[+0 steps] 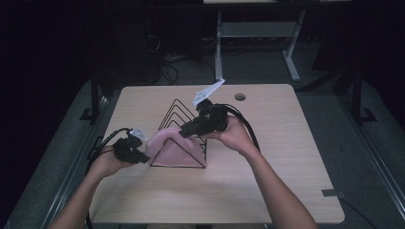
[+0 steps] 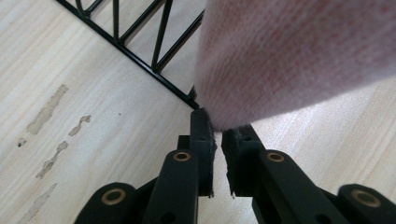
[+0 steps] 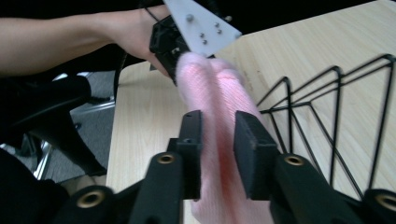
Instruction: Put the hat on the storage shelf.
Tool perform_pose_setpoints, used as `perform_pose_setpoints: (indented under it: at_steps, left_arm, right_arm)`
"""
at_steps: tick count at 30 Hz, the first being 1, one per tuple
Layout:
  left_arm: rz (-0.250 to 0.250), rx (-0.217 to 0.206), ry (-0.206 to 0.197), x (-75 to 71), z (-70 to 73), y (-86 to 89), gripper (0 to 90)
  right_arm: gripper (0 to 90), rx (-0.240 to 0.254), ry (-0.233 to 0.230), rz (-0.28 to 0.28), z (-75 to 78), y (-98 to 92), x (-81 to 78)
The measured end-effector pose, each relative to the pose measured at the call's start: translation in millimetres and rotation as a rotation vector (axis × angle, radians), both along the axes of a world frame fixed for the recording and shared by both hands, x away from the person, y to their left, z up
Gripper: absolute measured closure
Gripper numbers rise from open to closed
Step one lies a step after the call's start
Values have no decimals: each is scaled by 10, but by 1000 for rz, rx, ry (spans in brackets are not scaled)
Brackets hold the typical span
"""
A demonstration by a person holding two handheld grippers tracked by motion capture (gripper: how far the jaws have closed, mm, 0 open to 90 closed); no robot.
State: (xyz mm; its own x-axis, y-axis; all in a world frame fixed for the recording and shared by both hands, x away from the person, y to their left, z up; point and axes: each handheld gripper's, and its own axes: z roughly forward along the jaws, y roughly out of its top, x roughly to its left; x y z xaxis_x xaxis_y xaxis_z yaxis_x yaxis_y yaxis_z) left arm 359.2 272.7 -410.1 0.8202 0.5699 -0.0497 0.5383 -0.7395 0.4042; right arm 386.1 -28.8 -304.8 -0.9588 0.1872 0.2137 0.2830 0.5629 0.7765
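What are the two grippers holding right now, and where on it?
Both hold the pink cloth draped on the black wire rack: the left gripper pinches its lower edge, the right gripper clamps a fold along its top.

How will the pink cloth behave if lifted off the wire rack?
Likely floppy: the pink cloth drapes over the wire rack and sags. Probably light, bunching between the right gripper jaws. Its fuzzy weave may snag the wires.

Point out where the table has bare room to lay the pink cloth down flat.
Bare wood lies along the table's right side, beyond the right gripper, and across the near edge in front of the wire rack. The far left corner is free too. It is crowded mid-table, where the pink cloth, rack and left gripper meet.
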Motion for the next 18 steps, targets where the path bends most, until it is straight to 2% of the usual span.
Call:
perform_pose_setpoints:
  at_steps: [2, 3, 5, 10, 11, 12, 14, 15, 17, 18]
  left_arm:
    - [5, -11, -6, -10, 26, 20, 799]
    - [-1, -13, -14, -8, 37, 30, 782]
    - [14, -26, -21, -20, 53, 51, 775]
    - [25, -38, -16, -35, 69, 93, 732]
    - [22, -36, -20, -42, 74, 102, 712]
    - [36, -50, -19, -54, 70, 103, 697]
    - [38, -47, -23, -57, 77, 105, 687]
    - [38, -50, -22, -57, 83, 108, 675]
    - [36, -55, -24, -52, 99, 111, 669]
    - [39, -66, -17, -52, 99, 108, 653]
  right_arm:
    - [676, 19, 7, -14, -2, -61, 7]
    - [654, 30, 28, -32, -3, -122, 19]
    - [639, 31, 31, -43, -7, -148, 22]
    - [576, -10, 29, -94, -42, -303, 50]
    - [556, -17, 35, -133, -90, -407, 61]
    - [551, -13, 50, -149, -113, -443, 68]
    - [541, -19, 54, -157, -151, -500, 94]
    - [528, -23, 77, -193, -224, -602, 123]
    - [520, -24, 86, -205, -257, -652, 137]
    - [497, -21, 97, -234, -316, -737, 151]
